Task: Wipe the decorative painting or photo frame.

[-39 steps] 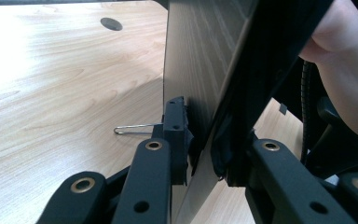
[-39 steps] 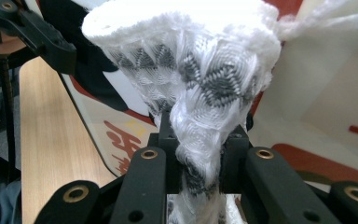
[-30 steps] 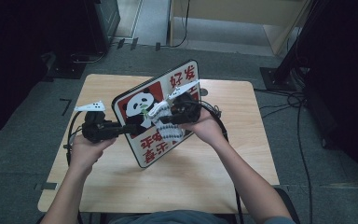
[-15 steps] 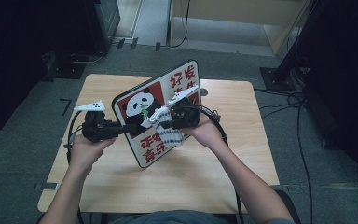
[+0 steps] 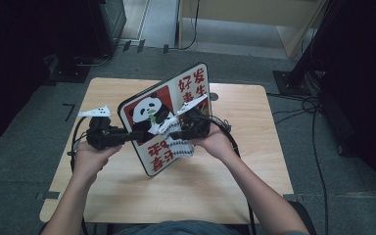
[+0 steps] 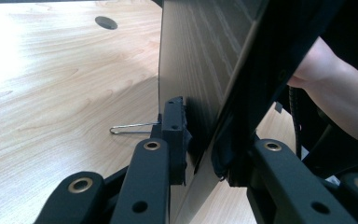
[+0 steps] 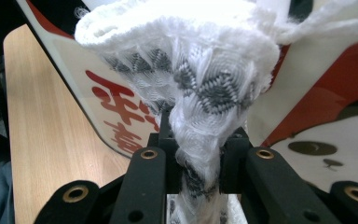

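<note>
I hold the left tool (image 5: 127,136) level, pointing toward the middle of the desk (image 5: 235,166), with my left hand (image 5: 89,155) wrapped around its body from below and the forearm coming straight up from the near edge. Its jaws are clamped on the left edge of the panda board (image 5: 164,115), which stands tilted on its near corner over the middle of the desk, printed face toward me. In the left gripper view the plain back of the board (image 6: 196,60) runs between the two jaws, one pad pressed against it and the other against the dark front edge; the jaws have just been easing apart a little, yet the board is pinched between them. A thin wire clip (image 6: 133,127) lies on the desk just behind that pad.

My right hand (image 5: 214,142) comes in from the lower right, wrist bent inward, so the right tool (image 5: 176,133) points left across the front of the board. Its jaws are closed tight on a white knitted cloth (image 7: 191,88) with grey zigzag bands; the cloth bunches up above the pads and hangs against the board's printed face (image 7: 307,116). From the high view I think the cloth (image 5: 178,144) touches the board, though the overlap makes it hard to be sure.
</note>
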A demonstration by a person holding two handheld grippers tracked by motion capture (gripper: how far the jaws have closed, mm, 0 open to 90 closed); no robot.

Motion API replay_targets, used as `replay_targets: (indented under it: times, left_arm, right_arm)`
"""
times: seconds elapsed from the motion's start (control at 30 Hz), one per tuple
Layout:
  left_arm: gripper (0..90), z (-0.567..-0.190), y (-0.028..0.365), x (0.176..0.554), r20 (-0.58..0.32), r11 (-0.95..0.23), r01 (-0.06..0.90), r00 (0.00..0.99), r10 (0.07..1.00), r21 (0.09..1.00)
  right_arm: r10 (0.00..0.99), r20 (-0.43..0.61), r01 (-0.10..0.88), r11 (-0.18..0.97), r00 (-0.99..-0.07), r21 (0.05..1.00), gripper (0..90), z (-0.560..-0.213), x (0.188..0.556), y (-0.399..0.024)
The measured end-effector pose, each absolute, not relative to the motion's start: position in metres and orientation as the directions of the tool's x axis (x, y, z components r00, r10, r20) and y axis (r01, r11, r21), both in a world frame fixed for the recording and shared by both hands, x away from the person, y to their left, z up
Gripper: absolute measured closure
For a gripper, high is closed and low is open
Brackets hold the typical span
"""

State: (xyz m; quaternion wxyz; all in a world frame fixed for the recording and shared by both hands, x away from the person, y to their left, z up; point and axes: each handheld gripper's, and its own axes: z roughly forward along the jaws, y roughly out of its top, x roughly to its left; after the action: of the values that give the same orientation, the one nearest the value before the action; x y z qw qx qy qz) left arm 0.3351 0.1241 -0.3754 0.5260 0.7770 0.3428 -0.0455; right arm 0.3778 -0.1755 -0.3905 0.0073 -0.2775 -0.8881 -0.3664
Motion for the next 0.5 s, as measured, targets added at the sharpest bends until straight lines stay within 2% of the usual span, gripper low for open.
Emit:
replay_targets:
  times: [0.5]
  left_arm:
    - [75.1, -0.375, 0.123, 0.336, -0.430, -0.216, 0.581, 0.762, 0.485, 0.785]
  right_arm:
    - [0.496, 0.239, 0.524, 0.585, -0.835, 0.618, 76.8, -0.415, 0.376, -0.180]
